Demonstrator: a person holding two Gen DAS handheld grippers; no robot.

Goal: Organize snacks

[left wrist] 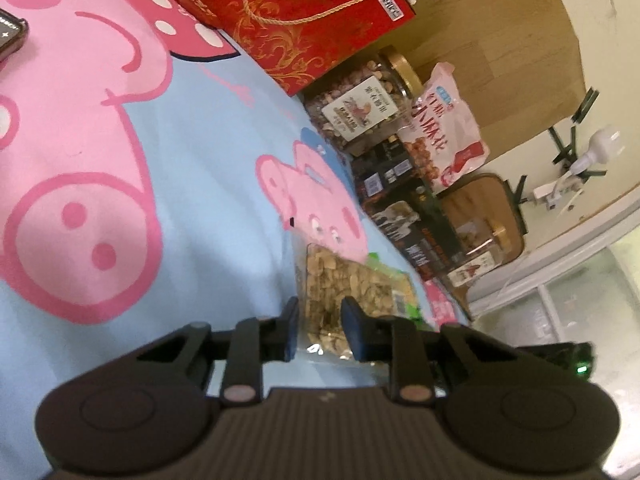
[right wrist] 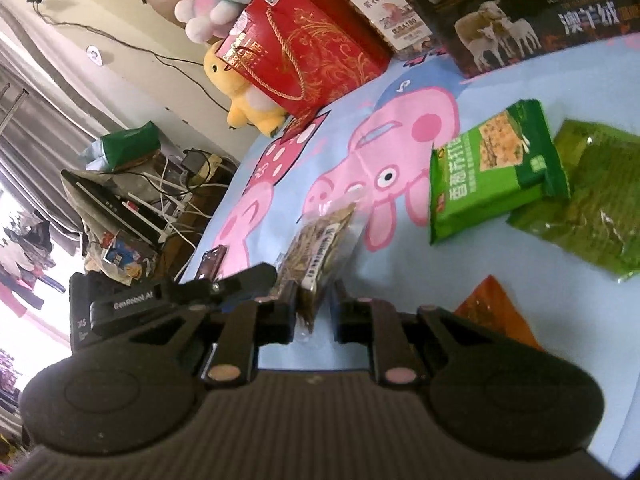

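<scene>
A clear bag of pale nut pieces (left wrist: 344,280) rests on the blue pig-print sheet (left wrist: 208,152). My left gripper (left wrist: 320,332) is shut on its near, crumpled end, which fills the gap between the blue-padded fingers. In the right wrist view the same bag (right wrist: 320,236) stands edge-on, and my right gripper (right wrist: 316,316) is shut on its lower end, the bag lying against the left finger. The left gripper's black housing (right wrist: 128,306) sits just left of the bag there.
Along the sheet's far side stand a red gift box (right wrist: 308,44), a nut jar (right wrist: 392,20), a dark sheep-print box (right wrist: 520,20) and a white snack bag (left wrist: 444,128). A green cracker pack (right wrist: 492,172), an olive bag (right wrist: 592,200) and an orange packet (right wrist: 500,312) lie right.
</scene>
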